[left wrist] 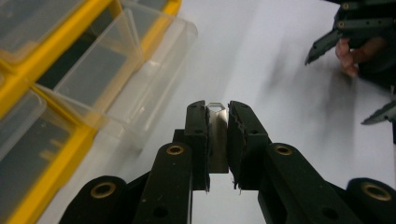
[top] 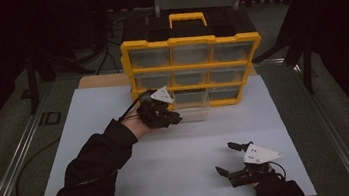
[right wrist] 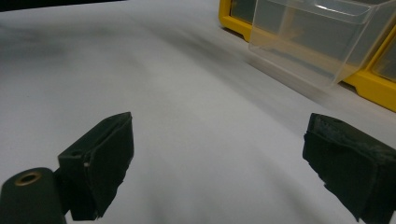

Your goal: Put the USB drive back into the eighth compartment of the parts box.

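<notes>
Jaws of my left gripper (left wrist: 217, 114) are closed on a small flat metal piece (left wrist: 216, 135), its pale clipped tip showing just above the two black pads. Seen from the high view, this left gripper (top: 162, 113) hangs just in front of the bottom row of a yellow drawer cabinet (top: 192, 70), which stands at the far side of a white board (top: 179, 153) on the table. One clear plastic drawer (top: 192, 107) in that bottom row is pulled out toward me, and my left gripper sits beside its near left corner; I cannot tell whether they touch. In the left gripper view the pulled-out drawer (left wrist: 140, 79) lies up and to the left of the held piece. My right gripper (top: 238, 163) rests low over the near right part of the board, well apart from the cabinet, with its jaws spread wide and nothing between them. In the right gripper view the two black pads (right wrist: 107, 163) stand far apart over bare white board (right wrist: 187, 116), with the clear drawer (right wrist: 322, 39) ahead at upper right.
</notes>
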The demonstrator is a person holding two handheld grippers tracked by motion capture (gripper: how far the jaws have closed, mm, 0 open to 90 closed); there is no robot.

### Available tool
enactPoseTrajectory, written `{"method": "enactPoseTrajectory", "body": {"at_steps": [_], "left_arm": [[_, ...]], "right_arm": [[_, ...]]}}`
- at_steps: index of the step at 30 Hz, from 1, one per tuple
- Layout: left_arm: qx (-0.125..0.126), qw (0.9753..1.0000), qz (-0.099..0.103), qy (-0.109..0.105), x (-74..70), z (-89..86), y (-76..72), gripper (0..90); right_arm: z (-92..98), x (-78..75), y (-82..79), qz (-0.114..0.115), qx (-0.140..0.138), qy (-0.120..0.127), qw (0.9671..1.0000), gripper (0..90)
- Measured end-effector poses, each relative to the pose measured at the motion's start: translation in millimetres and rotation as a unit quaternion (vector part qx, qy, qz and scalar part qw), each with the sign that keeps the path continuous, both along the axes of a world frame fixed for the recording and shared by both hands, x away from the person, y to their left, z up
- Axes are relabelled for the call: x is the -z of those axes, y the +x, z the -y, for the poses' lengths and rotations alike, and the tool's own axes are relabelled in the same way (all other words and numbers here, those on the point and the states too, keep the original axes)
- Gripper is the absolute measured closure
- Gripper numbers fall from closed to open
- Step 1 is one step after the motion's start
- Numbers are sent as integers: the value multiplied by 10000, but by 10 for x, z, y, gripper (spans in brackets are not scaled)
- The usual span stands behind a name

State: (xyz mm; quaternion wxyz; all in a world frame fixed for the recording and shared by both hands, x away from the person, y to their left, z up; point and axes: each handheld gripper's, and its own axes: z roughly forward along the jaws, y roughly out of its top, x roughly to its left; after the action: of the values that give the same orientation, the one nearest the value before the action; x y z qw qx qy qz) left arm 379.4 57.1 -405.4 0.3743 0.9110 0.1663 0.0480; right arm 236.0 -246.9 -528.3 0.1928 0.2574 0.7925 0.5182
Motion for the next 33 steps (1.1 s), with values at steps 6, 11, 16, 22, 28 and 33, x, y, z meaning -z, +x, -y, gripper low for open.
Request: {"method": "enactPoseTrajectory", "body": {"at_steps": [6, 11, 16, 22, 28, 33], "left_arm": [[-90, 10000, 24, -2, -55, 71, 86, 801], [-224, 9997, 38, -55, -87, 118, 142, 801], [-399, 9991, 82, -142, -87, 149, 208, 801], [-604, 9979, 116, -224, -104, 204, 305, 801], [-843, 9959, 172, -265, -115, 267, 383, 801], [-910, 9951, 177, -346, -121, 333, 422, 801]], "right_arm": [[4, 0, 4, -6, 6, 11, 10000, 92], [-3, 2, 5, -17, -1, 18, 10000, 92], [-5, -2, -2, 4, 0, 2, 10000, 92], [-8, 3, 3, -4, 8, 1, 10000, 92], [-10, 9, 5, -5, -13, -8, 10000, 92], [-13, 9, 6, -8, -23, -13, 10000, 92]]}}
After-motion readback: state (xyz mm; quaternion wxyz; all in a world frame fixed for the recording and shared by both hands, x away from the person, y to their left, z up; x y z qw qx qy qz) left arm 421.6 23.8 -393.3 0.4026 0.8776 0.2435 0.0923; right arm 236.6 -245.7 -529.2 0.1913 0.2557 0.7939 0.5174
